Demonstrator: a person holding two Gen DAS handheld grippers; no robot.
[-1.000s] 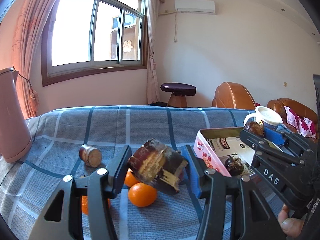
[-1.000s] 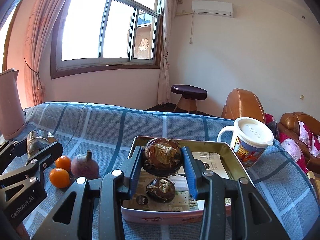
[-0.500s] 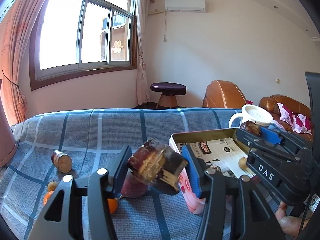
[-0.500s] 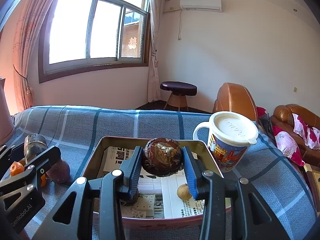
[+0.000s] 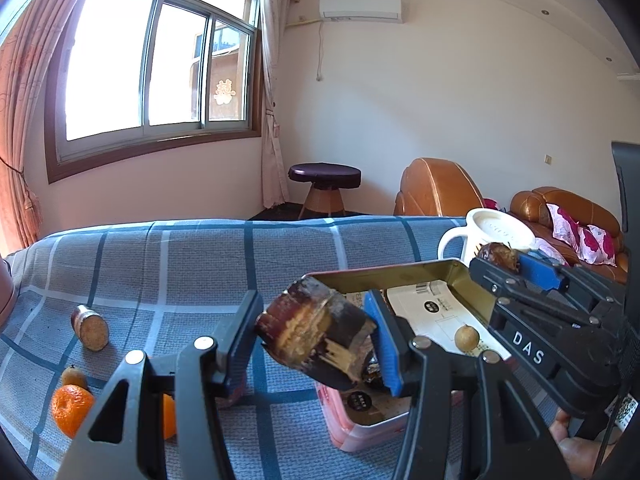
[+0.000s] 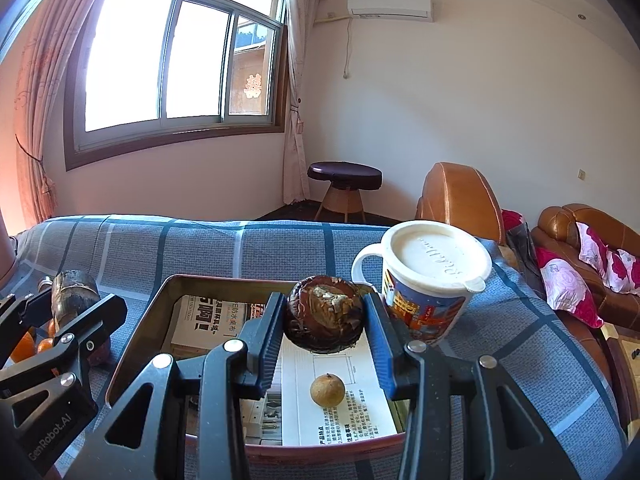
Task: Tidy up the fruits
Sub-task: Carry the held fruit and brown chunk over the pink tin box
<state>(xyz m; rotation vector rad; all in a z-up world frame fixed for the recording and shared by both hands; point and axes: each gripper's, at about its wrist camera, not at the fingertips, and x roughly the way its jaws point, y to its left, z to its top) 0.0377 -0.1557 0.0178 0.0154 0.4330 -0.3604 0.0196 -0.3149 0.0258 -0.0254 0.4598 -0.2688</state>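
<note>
My left gripper (image 5: 314, 340) is shut on a dark, cut sugarcane piece (image 5: 320, 336), held above the near-left corner of an open metal tin (image 5: 400, 274). Over the tin's paper-lined inside, my right gripper (image 6: 324, 328) is shut on a dark round fruit (image 6: 324, 322). A small tan longan (image 6: 327, 389) lies on the paper below it. The right wrist view shows the tin's rim (image 6: 160, 312) and, at its left, the left gripper (image 6: 68, 308) with the sugarcane piece (image 6: 74, 292). In the left wrist view the right gripper (image 5: 502, 258) reaches in from the right.
A lidded white mug (image 6: 432, 280) stands just right of the tin. Left of the tin, on the blue checked cloth (image 5: 200, 264), lie an orange (image 5: 72, 408), a small brown fruit (image 5: 73, 376) and another cut sugarcane piece (image 5: 90, 322). Leather armchairs stand behind.
Both grippers have moved to the right with their loads. The tin and mug have come closer and more central; the oranges have slid to the left edge of both views.
</note>
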